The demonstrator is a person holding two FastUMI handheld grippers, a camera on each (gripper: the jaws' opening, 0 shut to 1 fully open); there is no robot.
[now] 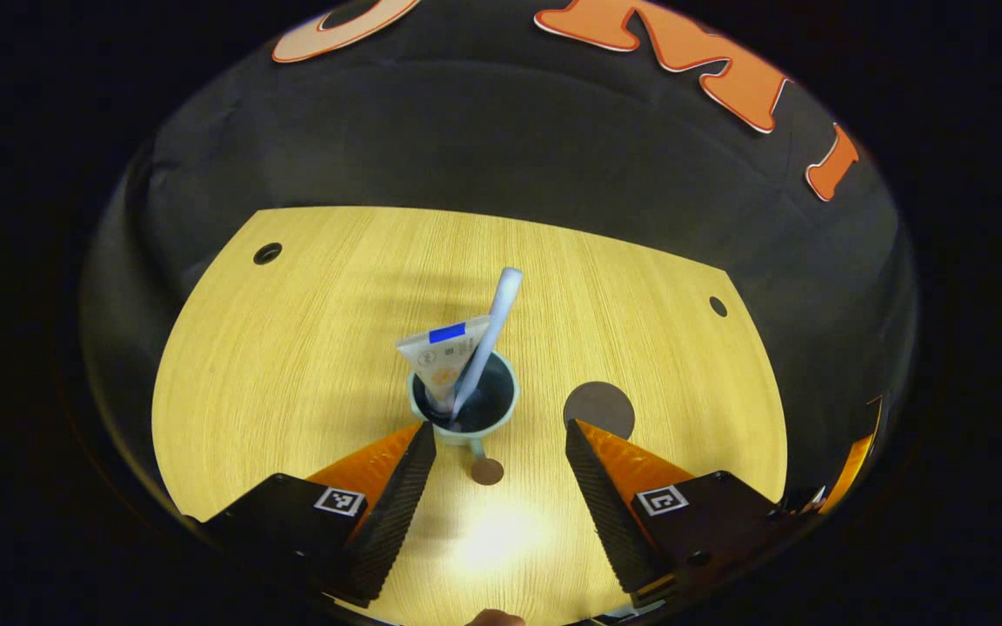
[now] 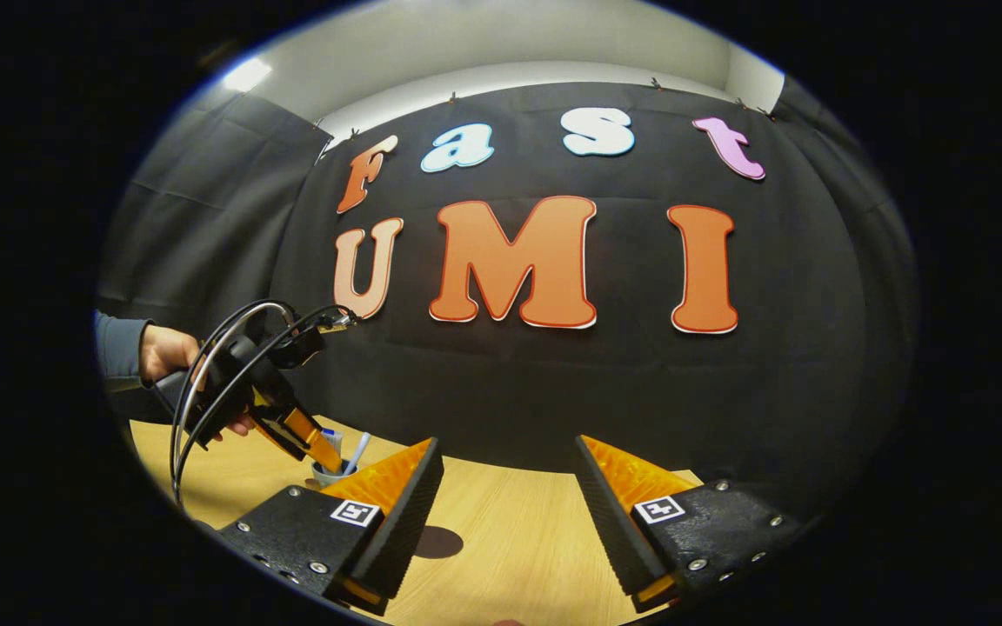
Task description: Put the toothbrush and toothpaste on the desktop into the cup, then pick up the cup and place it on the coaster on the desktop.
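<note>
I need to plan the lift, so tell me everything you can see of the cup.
The cup is small, pale blue-green outside and dark inside, seemingly ceramic or plastic. It stands upright on the wooden desktop, its handle pointing toward the left gripper, whose open fingers sit apart from it. The toothpaste and toothbrush stand inside, leaning on the rim. The dark round coaster lies beside it, not touching. In the right gripper view the cup shows below the left gripper.
</note>
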